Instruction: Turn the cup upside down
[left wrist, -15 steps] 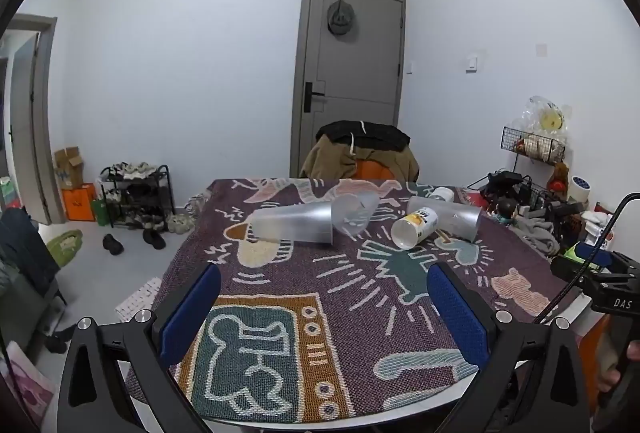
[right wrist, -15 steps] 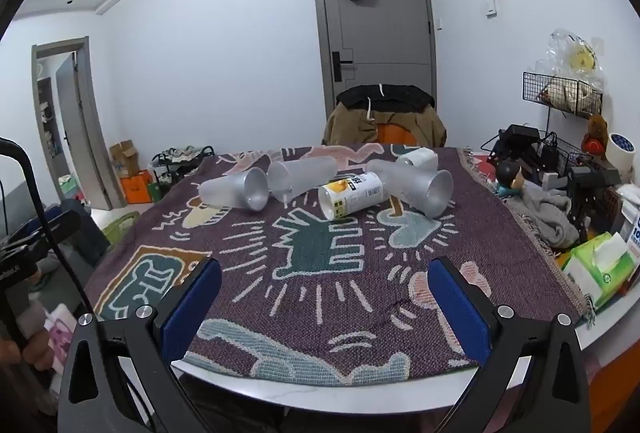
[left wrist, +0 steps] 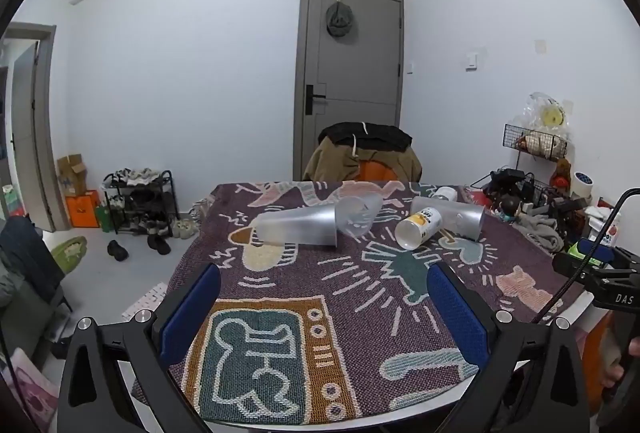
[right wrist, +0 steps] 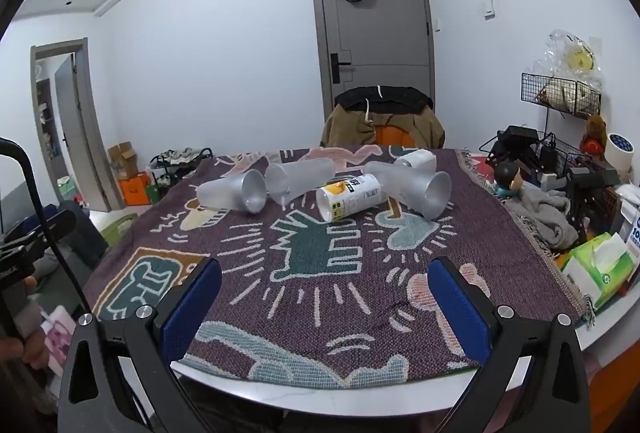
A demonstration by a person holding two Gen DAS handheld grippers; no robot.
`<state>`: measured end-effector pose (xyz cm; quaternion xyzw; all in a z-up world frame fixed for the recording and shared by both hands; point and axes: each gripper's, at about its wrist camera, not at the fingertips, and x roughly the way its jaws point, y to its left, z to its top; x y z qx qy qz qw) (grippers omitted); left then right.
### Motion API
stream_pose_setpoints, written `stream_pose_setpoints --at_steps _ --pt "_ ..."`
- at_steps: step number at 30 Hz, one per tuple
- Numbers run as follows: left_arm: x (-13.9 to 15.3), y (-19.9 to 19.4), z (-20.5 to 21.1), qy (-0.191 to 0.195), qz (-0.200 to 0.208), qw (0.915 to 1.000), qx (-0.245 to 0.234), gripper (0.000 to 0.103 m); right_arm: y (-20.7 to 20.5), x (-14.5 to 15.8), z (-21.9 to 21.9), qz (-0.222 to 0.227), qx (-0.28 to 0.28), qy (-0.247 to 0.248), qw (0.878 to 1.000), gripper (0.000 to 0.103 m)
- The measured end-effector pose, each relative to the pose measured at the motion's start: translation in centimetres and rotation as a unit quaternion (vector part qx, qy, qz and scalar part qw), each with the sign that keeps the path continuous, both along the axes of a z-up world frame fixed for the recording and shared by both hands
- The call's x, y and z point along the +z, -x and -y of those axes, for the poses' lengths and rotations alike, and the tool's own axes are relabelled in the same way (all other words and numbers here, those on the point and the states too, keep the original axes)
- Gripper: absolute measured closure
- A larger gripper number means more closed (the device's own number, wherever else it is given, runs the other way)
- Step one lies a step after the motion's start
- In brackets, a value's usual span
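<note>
Both grippers hover above the near edge of the counter (right wrist: 600, 329), which is covered by a patterned woven cloth (right wrist: 320, 273). Left gripper (left wrist: 324, 309): jaws released, blue pads wide apart, nothing between them. Right gripper (right wrist: 324, 307): jaws likewise released and empty.

Cups lie on their sides in a loose row across the far half of the cloth, well apart from both grippers. From the right wrist view, left to right: a frosted cup (right wrist: 232, 191) with its mouth facing right; a second frosted cup (right wrist: 300, 177) just beside it; a white-and-yellow printed cup (right wrist: 348, 197), mouth toward the camera; a third frosted cup (right wrist: 412, 187), mouth toward the right front; a small white cup (right wrist: 416, 160) behind it. None stands upright or inverted.

Clutter sits right of the cloth, including a green tissue pack (right wrist: 600, 267).
</note>
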<state>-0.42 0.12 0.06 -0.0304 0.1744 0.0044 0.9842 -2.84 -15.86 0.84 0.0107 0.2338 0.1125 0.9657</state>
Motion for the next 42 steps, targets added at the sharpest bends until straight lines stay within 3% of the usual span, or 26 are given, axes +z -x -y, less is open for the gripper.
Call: stream_pose_setpoints --at_steps 42 --pt "0.04 -0.12 0.46 -0.006 0.003 1.0 0.005 0.0 0.11 0.28 0.16 0.007 -0.005 0.005 1.0 0.0"
